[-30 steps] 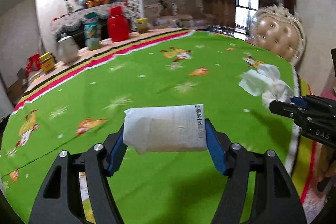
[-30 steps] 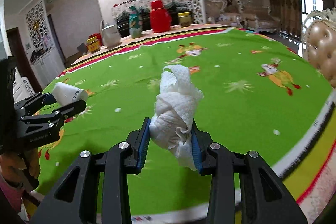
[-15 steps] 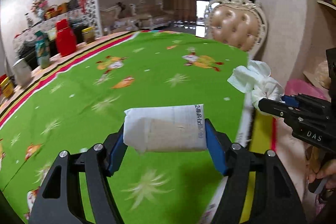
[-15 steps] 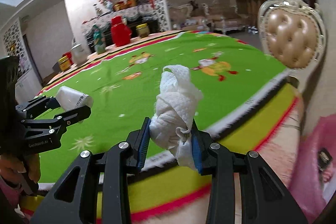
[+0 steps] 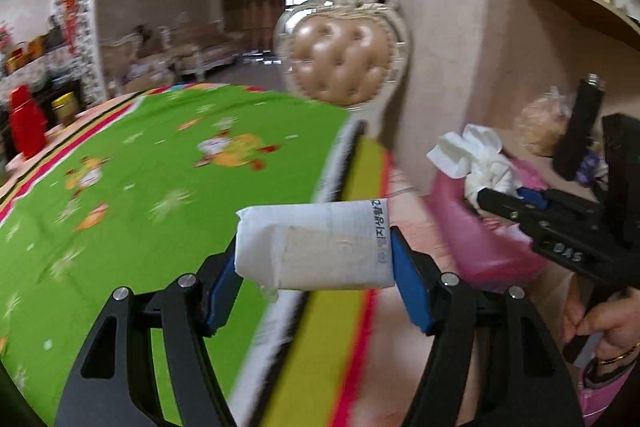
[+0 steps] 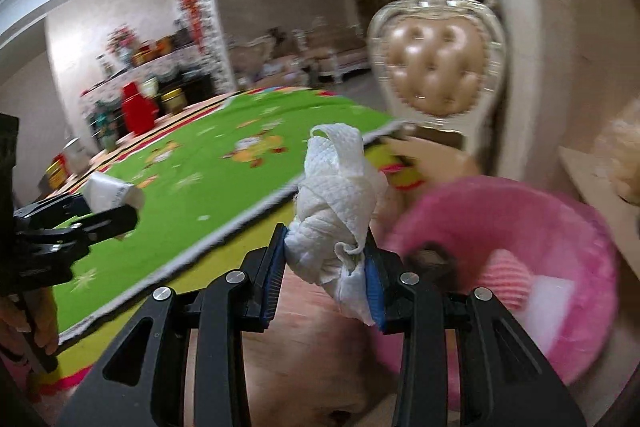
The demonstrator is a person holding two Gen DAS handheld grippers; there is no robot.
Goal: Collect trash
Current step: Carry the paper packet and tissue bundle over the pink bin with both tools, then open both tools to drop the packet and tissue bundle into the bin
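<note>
Crumpled white paper towel (image 6: 340, 203): embossed, quilted texture, matt. White rolled paper packet (image 5: 320, 243): smooth, faintly creased, printed characters at one end. Green patterned cloth over desk (image 5: 160, 163): matt weave. Tan tufted chair back (image 6: 436, 71): glossy leather look, pearly carved frame. Pink bin liner (image 6: 560, 227): thin, shiny plastic.

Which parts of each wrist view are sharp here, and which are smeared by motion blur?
Left wrist view: the rolled paper packet and the fingers holding it are sharp; the green tablecloth is smeared. Right wrist view: the crumpled tissue is crisp; the pink bin and chair are blurred.
</note>
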